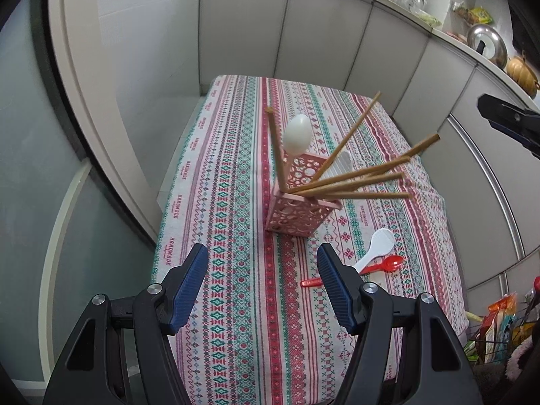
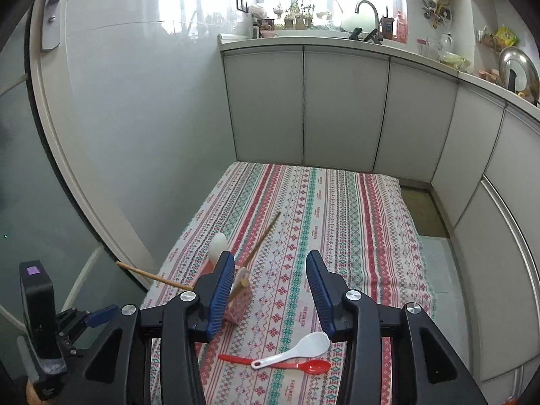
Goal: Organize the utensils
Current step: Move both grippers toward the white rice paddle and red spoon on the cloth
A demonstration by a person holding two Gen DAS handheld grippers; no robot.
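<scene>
With both grippers empty and their jaws apart, the next pick is judged to be the two spoons left flat on the tablecloth [image 1: 236, 270]. The left gripper [image 1: 261, 290] hangs released above the cloth, nothing between its pads; the right gripper [image 2: 270, 292] is likewise unclenched, with only cloth seen through the gap. The pink holder [image 1: 298, 199] stands upright mid-table and already carries a fan of chopsticks [image 1: 357, 182] and an upright white spoon [image 1: 297, 135].

The loose white spoon [image 2: 293, 349] lies across the red spoon [image 2: 303, 366], touching it, near the table's right edge.

- The white spoon should be taken first, since it sits on top.
- Its handle should be pinched across the narrow width, pads square to it, so the red one is not dragged.
- The insert should be aimed at a holder compartment clear of the leaning chopsticks; they splay toward the spoons' side and could be knocked.
- The holder looks light; a steadying hold by the free gripper is advised.
</scene>
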